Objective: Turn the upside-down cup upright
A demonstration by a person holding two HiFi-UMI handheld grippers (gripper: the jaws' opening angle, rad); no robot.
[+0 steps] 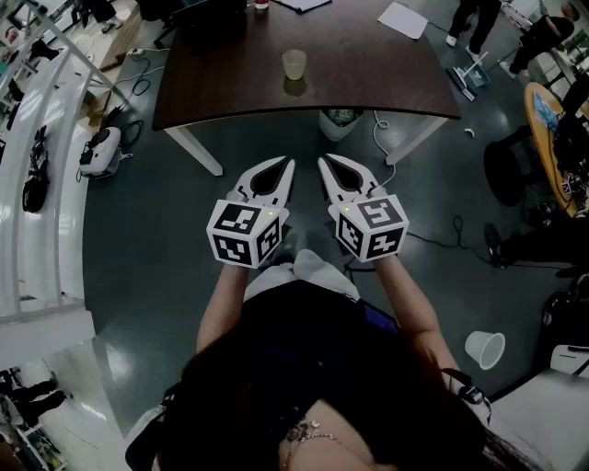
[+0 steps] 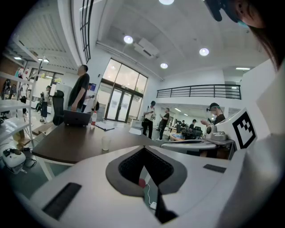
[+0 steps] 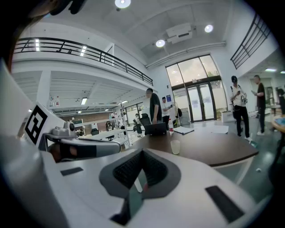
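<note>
The cup stands on the dark brown table, close to the table's front edge and about in the middle. It is see-through and pale. From here it is hard to tell which end is up. Nothing touches it. Further back on the table sit a black laptop, a bottle and a sheet of paper. In front of the table, over the grey floor, the person holds the two grippers side by side, close to each other and well away from the cup. The left gripper has its jaws pressed together with nothing in them. The right gripper also has its jaws pressed together and holds nothing. Both point toward the table and tip down a little. A white cup lies on its side on the floor, far off to the right. A white bin sits under the table. Some people stand behind the table.
</note>
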